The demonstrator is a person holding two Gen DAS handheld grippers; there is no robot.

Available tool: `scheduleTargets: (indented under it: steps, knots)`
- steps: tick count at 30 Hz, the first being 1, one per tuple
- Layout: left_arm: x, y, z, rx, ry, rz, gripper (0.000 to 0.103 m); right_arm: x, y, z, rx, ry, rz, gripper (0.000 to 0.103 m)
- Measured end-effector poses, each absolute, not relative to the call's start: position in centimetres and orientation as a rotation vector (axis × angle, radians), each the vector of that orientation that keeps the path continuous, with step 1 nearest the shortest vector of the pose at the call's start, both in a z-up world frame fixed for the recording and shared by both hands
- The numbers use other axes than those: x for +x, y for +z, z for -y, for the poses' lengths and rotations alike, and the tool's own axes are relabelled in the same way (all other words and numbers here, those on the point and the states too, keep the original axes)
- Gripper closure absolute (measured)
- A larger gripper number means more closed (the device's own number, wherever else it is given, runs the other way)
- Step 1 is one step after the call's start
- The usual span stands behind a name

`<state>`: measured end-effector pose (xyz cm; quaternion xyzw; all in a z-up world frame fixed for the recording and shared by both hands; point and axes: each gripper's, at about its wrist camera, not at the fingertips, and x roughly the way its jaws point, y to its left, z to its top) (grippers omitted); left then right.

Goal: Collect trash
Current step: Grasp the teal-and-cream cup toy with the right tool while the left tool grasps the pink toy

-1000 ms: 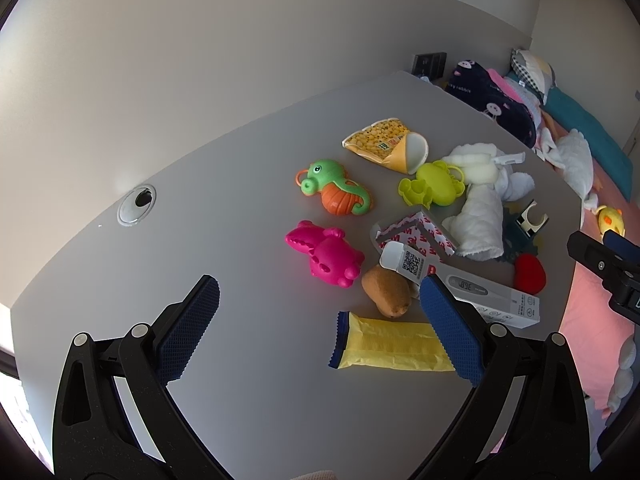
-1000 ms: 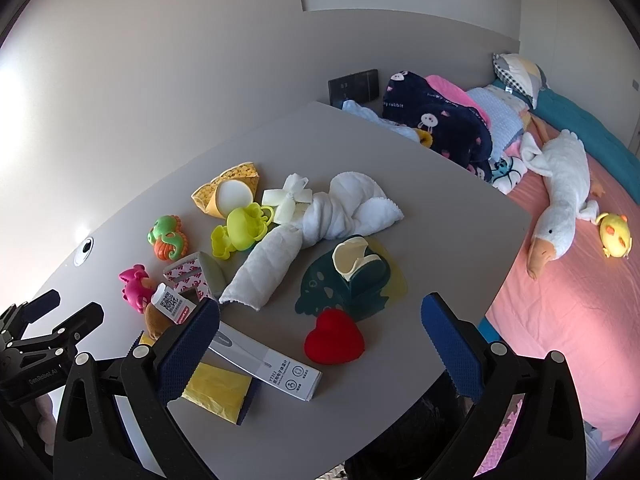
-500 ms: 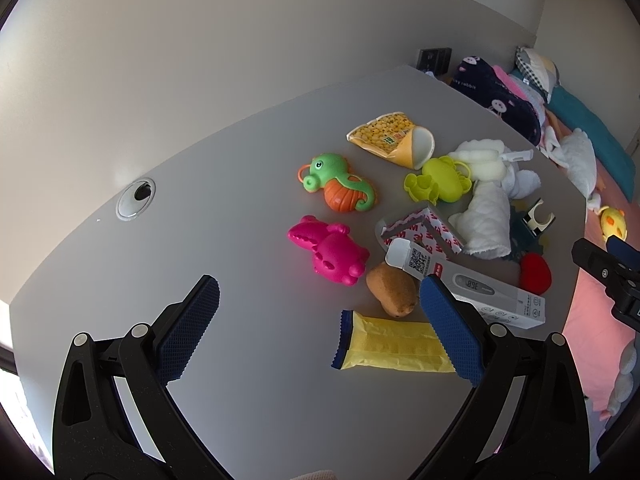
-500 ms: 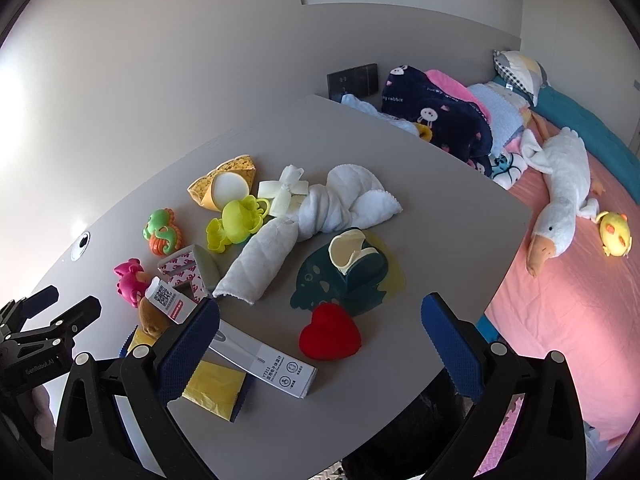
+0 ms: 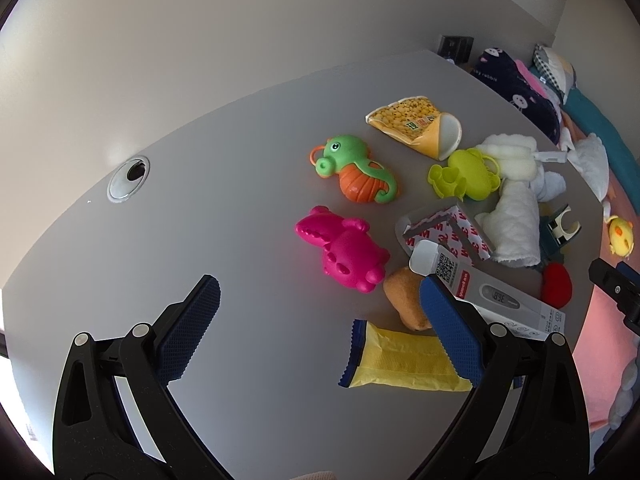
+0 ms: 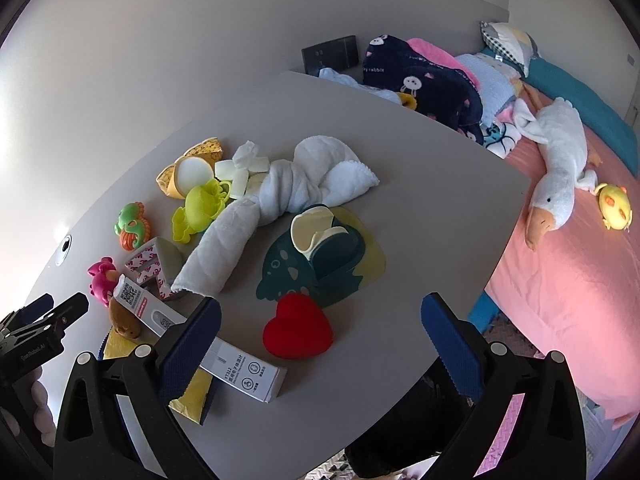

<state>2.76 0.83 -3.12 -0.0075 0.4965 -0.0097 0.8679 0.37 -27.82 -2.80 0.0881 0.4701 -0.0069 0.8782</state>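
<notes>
On the grey table [image 5: 208, 216] lie a yellow wrapper with blue ends [image 5: 400, 364], a white thermometer box [image 5: 500, 300], a red-and-white torn packet [image 5: 448, 232] and a yellow corn snack bag [image 5: 416, 124]. My left gripper [image 5: 320, 308] is open and empty, above the table left of the wrapper. My right gripper [image 6: 320, 328] is open and empty, over the near table edge by a red heart [image 6: 298, 332] and the box [image 6: 240, 368]. The wrapper [image 6: 192, 400] shows partly under its left finger.
Toys lie among the trash: a green seahorse [image 5: 356, 172], a pink crocodile [image 5: 344, 248], a lime mould [image 5: 464, 174], a brown lump [image 5: 404, 300], white towels [image 6: 296, 188] and a dark green holder [image 6: 320, 256]. A bed [image 6: 568, 264] with plush toys stands to the right.
Both grippers have drifted slightly, and the objects sit a little higher and to the side in both views. Nothing on the table has moved; both grippers remain open.
</notes>
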Motion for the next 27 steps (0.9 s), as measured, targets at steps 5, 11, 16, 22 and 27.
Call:
scheduleTargets:
  steps: [5, 11, 16, 22, 27]
  knots:
    - [4.0, -4.0, -1.0, -0.035, -0.011, -1.064, 0.014, 1.7, -3.8, 28.2, 0.189, -0.035, -1.009, 0.009]
    - [5.4, -5.3, -1.1, -0.052, -0.004, -1.102, 0.017, 4.0, -5.2, 28.1, 0.154, -0.061, -1.029, 0.023]
    - [6.3, -6.0, -1.2, -0.063, -0.009, -1.126, 0.017, 6.0, -6.1, 28.1, 0.102, -0.059, -1.028, 0.036]
    - [7.2, -7.2, -1.4, -0.103, -0.039, -1.17, 0.034, 7.6, -7.2, 28.0, 0.085, -0.028, -1.058, 0.052]
    - [7.5, -6.9, -2.1, -0.132, -0.05, -1.13, 0.055, 7.6, -7.2, 28.0, 0.074, -0.01, -1.032, 0.053]
